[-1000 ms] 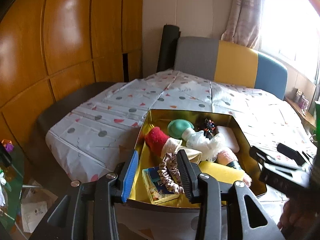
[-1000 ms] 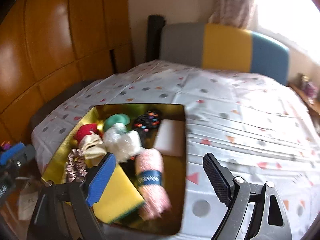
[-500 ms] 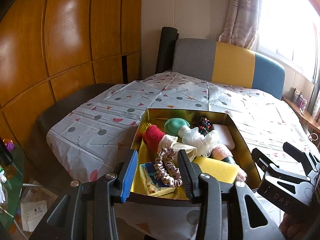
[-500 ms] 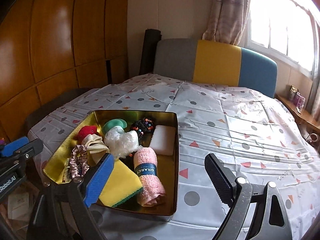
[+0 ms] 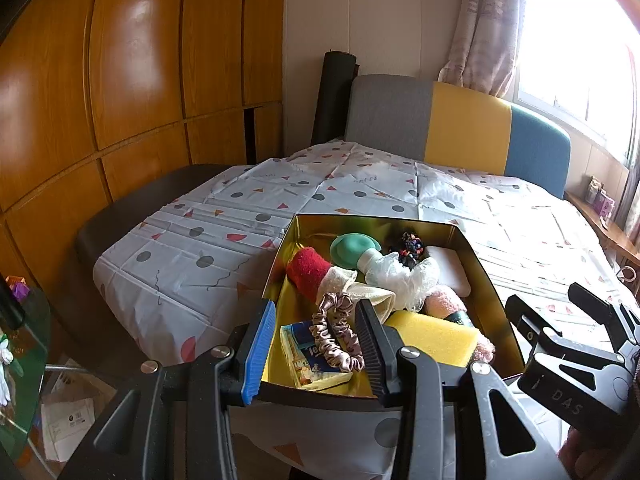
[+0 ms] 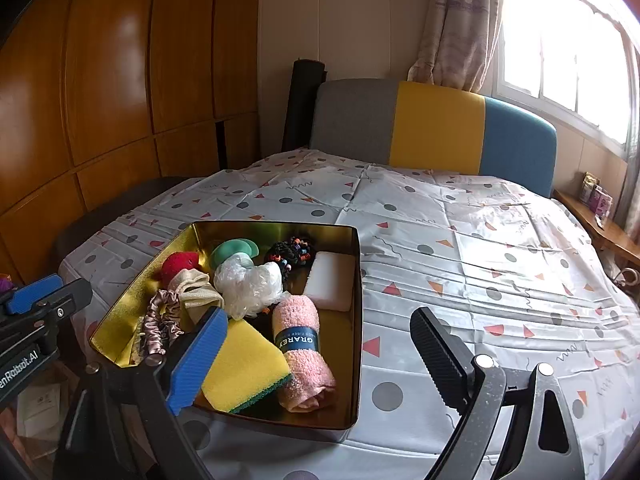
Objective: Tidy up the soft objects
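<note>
A golden tin (image 6: 357,320) sits near the front edge of the bed. It holds a yellow sponge (image 6: 244,364), a rolled pink towel (image 6: 304,356), a white block (image 6: 332,280), a beaded black hair tie (image 6: 290,254), a white plastic puff (image 6: 248,284), a red sock (image 6: 180,264), a satin scrunchie (image 5: 336,332) and a tissue pack (image 5: 304,354). My left gripper (image 5: 316,346) hovers open just before the tin's near wall, holding nothing. My right gripper (image 6: 320,356) stands wide open over the tin's near right corner, also with nothing in it.
A spotted sheet (image 6: 480,248) covers the bed, bare to the right of and behind the tin. Behind is a grey, yellow and blue headboard (image 6: 436,128), with wooden wardrobe doors (image 5: 132,88) on the left. A glass side table (image 5: 24,344) and papers lie low left.
The right gripper has shifted a little sideways and its view went from blurred to steady. The left gripper and the things in the tin have stayed put.
</note>
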